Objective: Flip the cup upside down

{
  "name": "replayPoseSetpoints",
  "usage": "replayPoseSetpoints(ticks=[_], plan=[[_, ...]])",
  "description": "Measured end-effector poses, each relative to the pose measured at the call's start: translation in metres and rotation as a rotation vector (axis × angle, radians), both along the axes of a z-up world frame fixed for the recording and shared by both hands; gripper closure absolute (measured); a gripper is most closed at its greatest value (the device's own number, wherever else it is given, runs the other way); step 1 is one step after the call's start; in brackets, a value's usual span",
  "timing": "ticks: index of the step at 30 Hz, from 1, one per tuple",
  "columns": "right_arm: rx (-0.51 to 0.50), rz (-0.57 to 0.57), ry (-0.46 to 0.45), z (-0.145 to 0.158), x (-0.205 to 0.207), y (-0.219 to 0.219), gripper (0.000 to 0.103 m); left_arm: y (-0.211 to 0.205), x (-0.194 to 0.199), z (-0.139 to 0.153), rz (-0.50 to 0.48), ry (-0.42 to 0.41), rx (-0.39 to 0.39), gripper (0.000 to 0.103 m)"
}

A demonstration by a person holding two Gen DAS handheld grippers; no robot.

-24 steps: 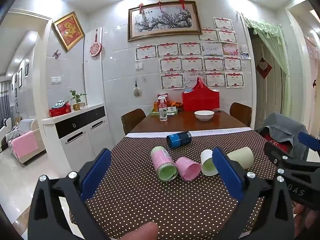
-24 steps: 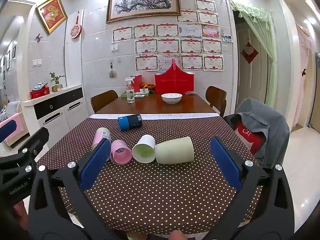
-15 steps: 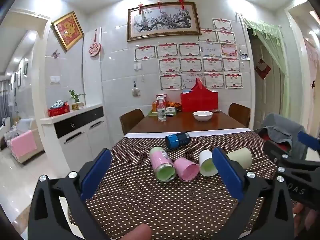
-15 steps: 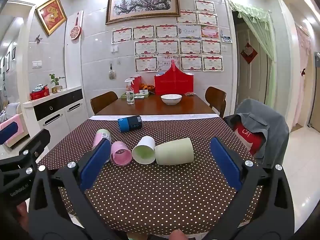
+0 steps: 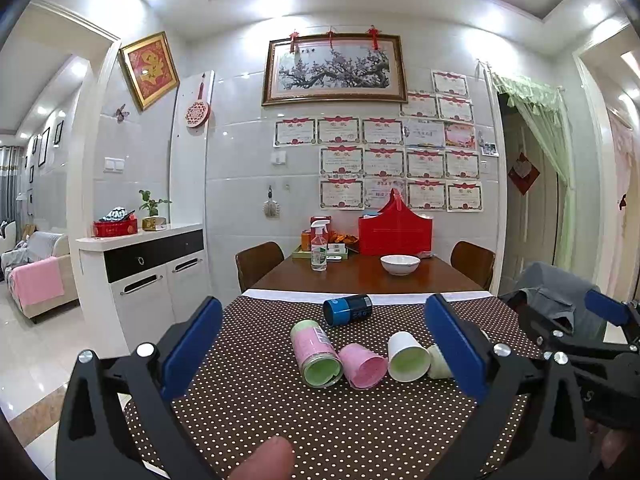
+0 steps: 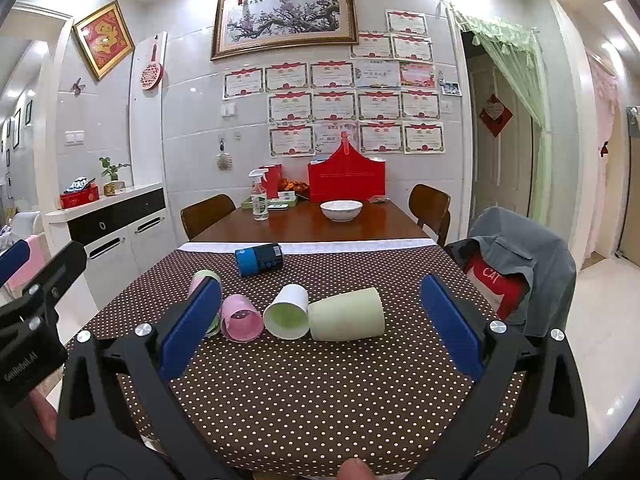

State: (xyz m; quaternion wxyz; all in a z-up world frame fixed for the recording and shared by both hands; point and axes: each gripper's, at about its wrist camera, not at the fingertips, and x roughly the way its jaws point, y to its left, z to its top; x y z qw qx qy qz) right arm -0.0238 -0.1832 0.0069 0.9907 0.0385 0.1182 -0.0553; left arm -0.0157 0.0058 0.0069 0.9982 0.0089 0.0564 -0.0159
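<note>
Several cups lie on their sides on the dotted tablecloth [image 6: 320, 392]: a pale green cup [image 6: 347, 315], a white cup with green inside [image 6: 287, 312], a pink cup [image 6: 240, 317], a pink-and-green cup [image 5: 315, 353] and a blue-and-black cup [image 6: 259, 259] farther back. In the left wrist view the white cup [image 5: 407, 357] and pink cup [image 5: 363, 365] lie mid-table. My left gripper [image 5: 324, 344] is open and empty, short of the cups. My right gripper [image 6: 320, 324] is open and empty, short of the cups.
Beyond the cloth, the wooden table holds a white bowl [image 6: 341, 210], a spray bottle [image 6: 259, 199] and a red box [image 6: 346, 178]. A chair with a grey jacket [image 6: 516, 268] stands at the right. A white cabinet [image 5: 148, 276] stands left.
Both grippers have shifted slightly; the left view has moved a little right and closer to the cups. Nothing was grasped and the cups have not moved.
</note>
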Motion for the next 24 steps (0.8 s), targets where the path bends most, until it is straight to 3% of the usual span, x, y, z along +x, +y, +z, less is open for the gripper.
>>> replayPoseSetpoints(ticks=[5,24], plan=[[-0.015,0.012,-0.035,0.0029,-0.0044,0.0008,0.006,0.0008,0.0018,0.0029,0.011,0.023,0.015,0.004],[-0.016,-0.013,-0.029,0.0073,-0.006,-0.0036,0.006,-0.0055,0.0007,0.0023,0.014,0.029,0.048,0.004]])
